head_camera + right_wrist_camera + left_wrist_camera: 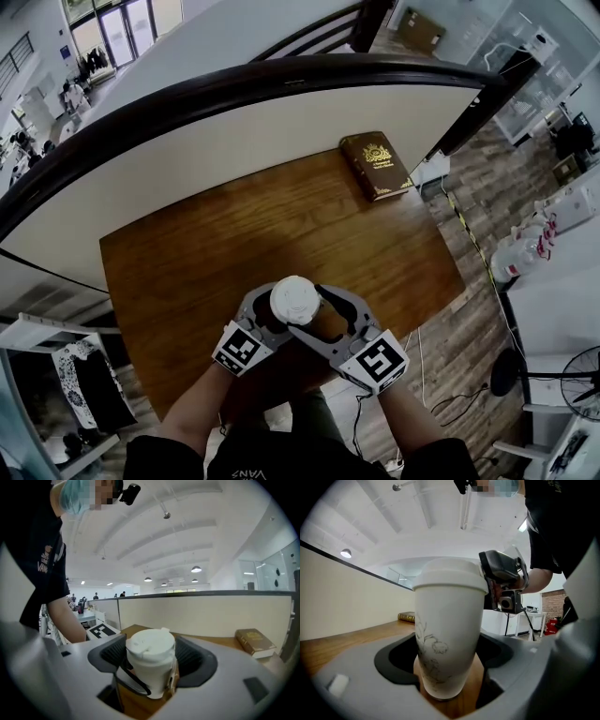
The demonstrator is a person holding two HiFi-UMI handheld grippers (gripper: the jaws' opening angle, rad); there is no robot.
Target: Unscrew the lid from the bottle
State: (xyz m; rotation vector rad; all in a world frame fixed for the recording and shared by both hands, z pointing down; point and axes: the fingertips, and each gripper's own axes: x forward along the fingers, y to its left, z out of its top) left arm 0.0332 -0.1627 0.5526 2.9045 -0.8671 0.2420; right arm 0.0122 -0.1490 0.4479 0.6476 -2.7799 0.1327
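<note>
A white bottle (447, 634) with a faint flower drawing stands on the wooden table (234, 244) near its front edge. Its white lid (294, 300) is on top, with a flip tab and a black strap (133, 679) hanging below it. My left gripper (272, 317) is shut on the lower body, pads against both sides in the left gripper view (447, 677). Higher up, my right gripper (314, 314) is shut on the lid (150, 648), which sits between its ribbed pads. The two grippers meet from opposite sides.
A brown book (376, 165) with gold print lies at the table's far right corner. A cream partition wall (234, 131) with a dark rail runs along the table's far edge. To the right is wood floor with cables (469, 234).
</note>
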